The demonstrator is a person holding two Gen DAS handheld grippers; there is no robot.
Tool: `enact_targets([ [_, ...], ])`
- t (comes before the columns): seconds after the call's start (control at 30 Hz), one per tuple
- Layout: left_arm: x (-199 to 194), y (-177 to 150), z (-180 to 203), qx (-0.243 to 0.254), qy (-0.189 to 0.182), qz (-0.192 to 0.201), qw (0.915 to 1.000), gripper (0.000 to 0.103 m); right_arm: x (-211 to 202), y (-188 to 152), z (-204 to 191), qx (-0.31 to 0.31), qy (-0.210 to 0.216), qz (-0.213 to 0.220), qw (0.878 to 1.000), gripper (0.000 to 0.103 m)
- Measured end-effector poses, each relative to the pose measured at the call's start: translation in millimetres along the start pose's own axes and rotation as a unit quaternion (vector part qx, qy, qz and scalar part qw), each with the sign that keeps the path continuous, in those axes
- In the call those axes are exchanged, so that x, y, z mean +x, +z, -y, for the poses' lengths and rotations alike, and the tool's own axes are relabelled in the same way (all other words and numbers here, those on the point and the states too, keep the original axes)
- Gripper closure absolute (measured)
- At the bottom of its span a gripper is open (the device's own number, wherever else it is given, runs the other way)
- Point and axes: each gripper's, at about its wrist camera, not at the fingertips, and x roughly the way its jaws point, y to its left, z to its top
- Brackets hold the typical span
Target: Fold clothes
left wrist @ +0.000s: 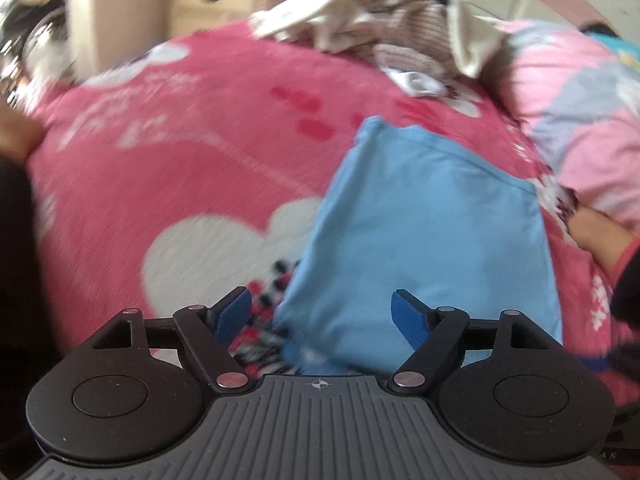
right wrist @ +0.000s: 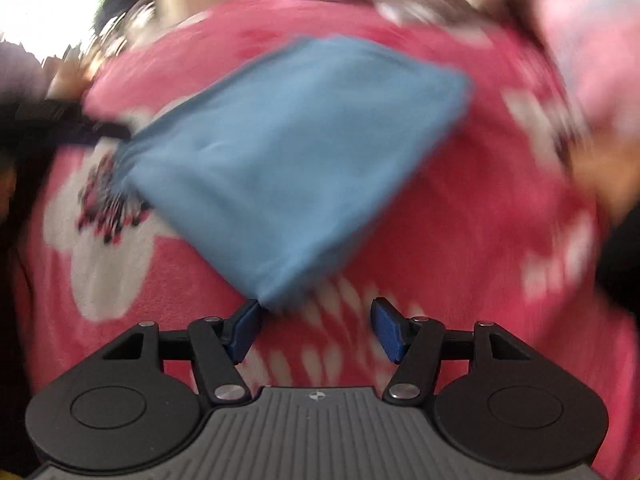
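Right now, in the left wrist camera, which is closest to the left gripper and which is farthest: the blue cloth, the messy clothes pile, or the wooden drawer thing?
From the left gripper:
1. Blue cloth, right in front, between the open fingers.
2. Messy clothes pile, far up the pink blanket, slightly right.
3. Wooden drawers, beyond the bed, upper left.

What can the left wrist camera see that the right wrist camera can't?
Only the left wrist view shows the cream drawer unit and a clear pile of unfolded clothes; the right wrist view shows only a blur along its top edge there.

Only the right wrist view shows a bright white patch at top left.

Both show the folded blue cloth lying on the pink blanket. The left gripper and right gripper are both open and empty.
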Motion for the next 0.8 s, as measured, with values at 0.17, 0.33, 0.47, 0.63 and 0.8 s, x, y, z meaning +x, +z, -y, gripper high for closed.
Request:
enact_targets([
  [0.17, -2, 11, -24, -0.091, -0.024, -0.002, 0.9955, 0.022, -9, -8, 16, 0.067, 0.033, 0.002, 0.997, 0.051],
  [0.33, -5, 4, -36, -0.135, -0.037, -0.022, 0.9898, 0.023, -2, -3, 22, 0.117, 0.101, 0.002, 0.988, 0.058],
  [0.47, -4, -9, -35, -0.147, -0.043, -0.036, 0.9876, 0.023, 15, 1, 34, 0.184, 0.145, -0.017, 0.972, 0.061],
  [0.63, 8, -12, -26, -0.128, -0.025, -0.048, 0.9903, 0.027, 31, 2, 46, 0.247, 0.176, -0.024, 0.953, 0.067],
  [0.8, 15, -10, -26, -0.149, -0.008, -0.030, 0.9883, 0.037, 38, -1, 54, 0.272, 0.192, -0.024, 0.943, 0.078],
])
